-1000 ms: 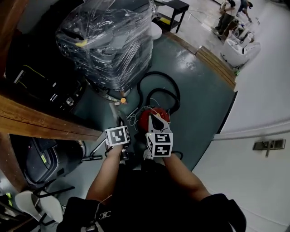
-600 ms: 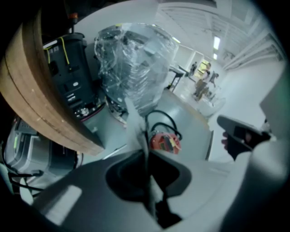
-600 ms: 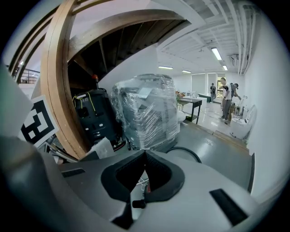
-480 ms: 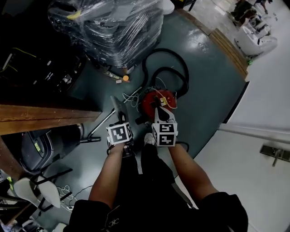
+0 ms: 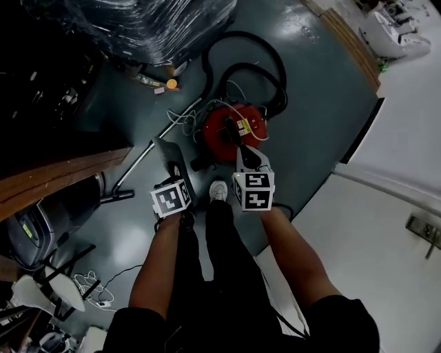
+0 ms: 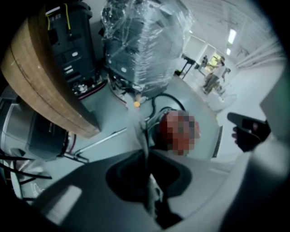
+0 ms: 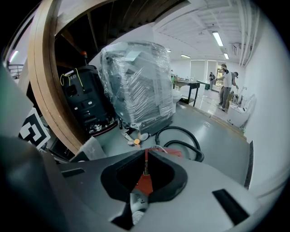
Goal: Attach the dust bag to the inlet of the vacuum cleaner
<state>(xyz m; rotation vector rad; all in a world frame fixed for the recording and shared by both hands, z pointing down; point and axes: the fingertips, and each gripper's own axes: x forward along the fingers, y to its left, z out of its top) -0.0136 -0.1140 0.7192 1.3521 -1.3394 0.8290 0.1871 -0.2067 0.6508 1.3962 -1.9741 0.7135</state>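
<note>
While the left gripper [image 5: 173,176] pinches the grey dust bag [image 5: 169,157], only a blurred edge in its own view, the right gripper [image 7: 146,154] is closed on nothing, both near the red vacuum cleaner [image 5: 233,129], whose inlet cannot be made out.

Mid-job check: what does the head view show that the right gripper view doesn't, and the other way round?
Only the head view: the person's arms and legs, and the door handle. Only the right gripper view: people standing at the far end of the room, and ceiling lights. Both: the red vacuum cleaner, the black hose and the plastic-wrapped stack.
</note>
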